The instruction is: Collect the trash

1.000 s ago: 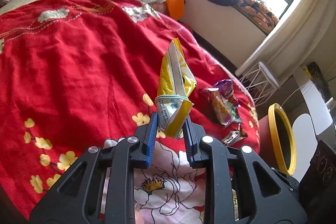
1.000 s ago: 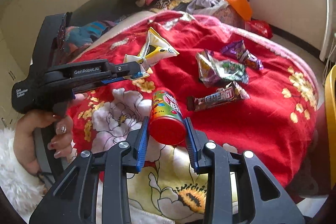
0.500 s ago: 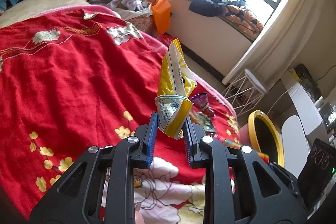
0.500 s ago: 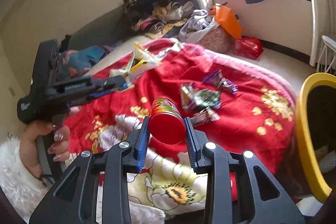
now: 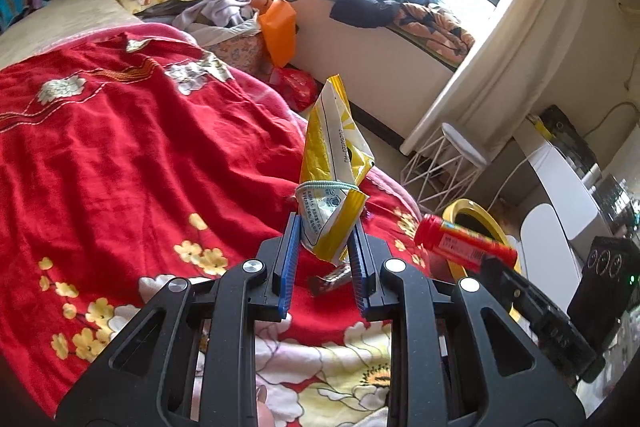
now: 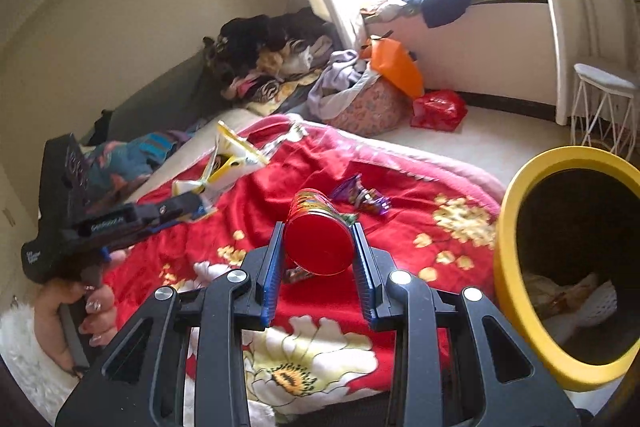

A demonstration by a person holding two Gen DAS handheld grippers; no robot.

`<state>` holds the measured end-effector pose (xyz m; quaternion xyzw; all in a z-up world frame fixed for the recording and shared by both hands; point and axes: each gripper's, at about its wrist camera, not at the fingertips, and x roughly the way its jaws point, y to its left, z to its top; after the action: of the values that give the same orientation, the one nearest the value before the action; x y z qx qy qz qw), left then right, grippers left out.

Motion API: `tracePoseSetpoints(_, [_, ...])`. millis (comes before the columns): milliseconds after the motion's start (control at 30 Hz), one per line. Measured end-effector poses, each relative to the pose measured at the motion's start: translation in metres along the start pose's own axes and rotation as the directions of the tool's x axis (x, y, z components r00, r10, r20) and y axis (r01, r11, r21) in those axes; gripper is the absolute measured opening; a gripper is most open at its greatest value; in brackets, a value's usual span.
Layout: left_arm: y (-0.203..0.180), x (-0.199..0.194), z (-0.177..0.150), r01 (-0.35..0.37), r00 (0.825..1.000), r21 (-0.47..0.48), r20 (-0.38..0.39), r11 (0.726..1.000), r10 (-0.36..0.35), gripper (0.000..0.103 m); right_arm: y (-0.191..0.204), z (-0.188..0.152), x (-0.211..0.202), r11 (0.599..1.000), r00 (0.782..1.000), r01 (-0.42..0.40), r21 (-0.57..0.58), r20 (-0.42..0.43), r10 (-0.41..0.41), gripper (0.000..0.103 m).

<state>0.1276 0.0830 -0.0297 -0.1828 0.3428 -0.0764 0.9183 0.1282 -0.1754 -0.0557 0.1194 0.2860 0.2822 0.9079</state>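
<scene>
My left gripper (image 5: 322, 259) is shut on a yellow and white snack bag (image 5: 334, 167) tied with a band, held above the red floral blanket (image 5: 120, 147). My right gripper (image 6: 316, 259) is shut on a red candy tube (image 6: 318, 235), lid end toward the camera, above the blanket's (image 6: 280, 187) edge. The tube (image 5: 460, 241) also shows in the left wrist view, near the yellow-rimmed bin (image 5: 476, 219). The bin (image 6: 516, 307) stands at the right of the right wrist view, with trash inside. The bag (image 6: 228, 163) shows left in the right wrist view.
Wrappers remain on the blanket: a purple one (image 6: 360, 195) past the tube and a brown bar (image 5: 332, 277) between my left fingers. A white wire stool (image 6: 600, 107) stands by the window wall. A clothes pile (image 6: 272, 63) and an orange bag (image 6: 394, 67) lie beyond the bed.
Both grippers have lifted and swung right toward the bin with their loads. The bin has come much closer in the right wrist view, and the red tube has entered the left wrist view.
</scene>
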Motion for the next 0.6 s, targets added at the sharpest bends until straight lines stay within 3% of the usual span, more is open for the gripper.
tracePoseSetpoints(600, [-0.041,0.012,-0.013,0.077,0.996,0.084,-0.045,0.993,-0.073,0.018,-0.046,0.01,-0.032,0.991,0.989,0.104,0.086,0.092,-0.111,0.03])
